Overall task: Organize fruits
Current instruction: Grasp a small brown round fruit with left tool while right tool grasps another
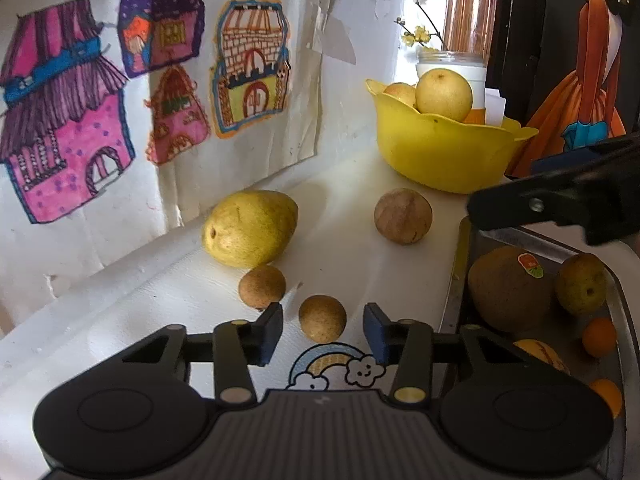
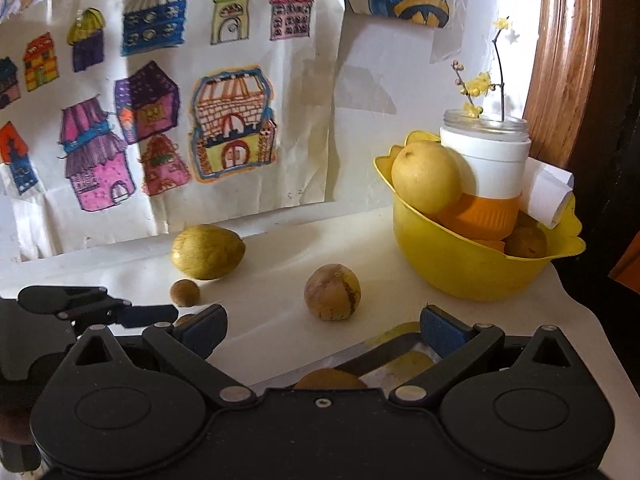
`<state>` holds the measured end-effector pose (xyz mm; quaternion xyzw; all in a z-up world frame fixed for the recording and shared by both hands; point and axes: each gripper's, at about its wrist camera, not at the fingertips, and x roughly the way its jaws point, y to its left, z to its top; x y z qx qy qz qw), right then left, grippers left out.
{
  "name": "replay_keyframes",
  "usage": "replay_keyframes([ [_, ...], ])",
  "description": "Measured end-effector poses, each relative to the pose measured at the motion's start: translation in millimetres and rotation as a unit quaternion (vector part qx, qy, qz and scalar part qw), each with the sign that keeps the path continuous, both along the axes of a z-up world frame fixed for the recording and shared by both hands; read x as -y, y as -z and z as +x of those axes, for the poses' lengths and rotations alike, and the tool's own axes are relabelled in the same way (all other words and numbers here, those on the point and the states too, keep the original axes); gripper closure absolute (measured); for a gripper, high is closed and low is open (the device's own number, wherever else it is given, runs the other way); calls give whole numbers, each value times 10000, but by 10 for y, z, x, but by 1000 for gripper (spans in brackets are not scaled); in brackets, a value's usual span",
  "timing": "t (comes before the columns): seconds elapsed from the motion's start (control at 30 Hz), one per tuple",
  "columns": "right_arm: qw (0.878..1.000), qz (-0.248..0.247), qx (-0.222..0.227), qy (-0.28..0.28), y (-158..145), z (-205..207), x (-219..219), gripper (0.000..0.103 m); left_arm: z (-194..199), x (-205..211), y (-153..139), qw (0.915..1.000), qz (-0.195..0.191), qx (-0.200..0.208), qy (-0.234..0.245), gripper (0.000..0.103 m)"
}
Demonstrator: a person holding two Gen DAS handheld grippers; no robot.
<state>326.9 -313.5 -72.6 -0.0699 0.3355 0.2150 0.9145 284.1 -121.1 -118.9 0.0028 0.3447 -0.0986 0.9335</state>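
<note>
My left gripper [image 1: 322, 330] is open, its fingers on either side of a small brown round fruit [image 1: 322, 318] on the white table [image 1: 352, 248]. A second small brown fruit [image 1: 262, 286], a yellow pear [image 1: 250, 227] and a larger brown fruit [image 1: 403, 216] lie beyond. My right gripper [image 2: 322, 330] is open and empty over the near corner of a metal tray [image 1: 456, 292]; it shows in the left wrist view [image 1: 560, 204]. The tray holds a brown fruit with a sticker [image 1: 510, 288], a green pear [image 1: 581, 283] and small oranges [image 1: 599, 337].
A yellow bowl [image 1: 440, 152] at the back right holds yellow round fruit [image 1: 444, 94]. A white and orange jar with a flower twig [image 2: 486, 168] stands by it. A wall with paper drawings [image 1: 120, 100] borders the table on the left and back.
</note>
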Motion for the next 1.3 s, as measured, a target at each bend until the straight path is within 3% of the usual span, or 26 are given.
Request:
replay_keyframes([
  [0.23,10000,48,-68,-22,76,120,-47,1,72,-18,42,10000,-41,-40,18,58],
  [0.43,9999,17,-98,-73,111,121,-128,1,97,-16,42,10000,-35,-48,46,74],
  [0.77,9996,0,-134,-249,121,106,-360,1,6,-113,26,9999,0,-48,128,75],
  [1.07,9982,48,-368,-482,199,118,-861,2,-289,-576,5,9998,113,-76,-141,75],
  [1.17,9976,-19,-452,-515,240,130,-1080,7,-340,-768,-6,9995,84,-80,-310,75],
  [1.3,9968,23,-722,-354,374,221,-1251,26,-390,-946,-12,9989,2,-81,-472,75],
])
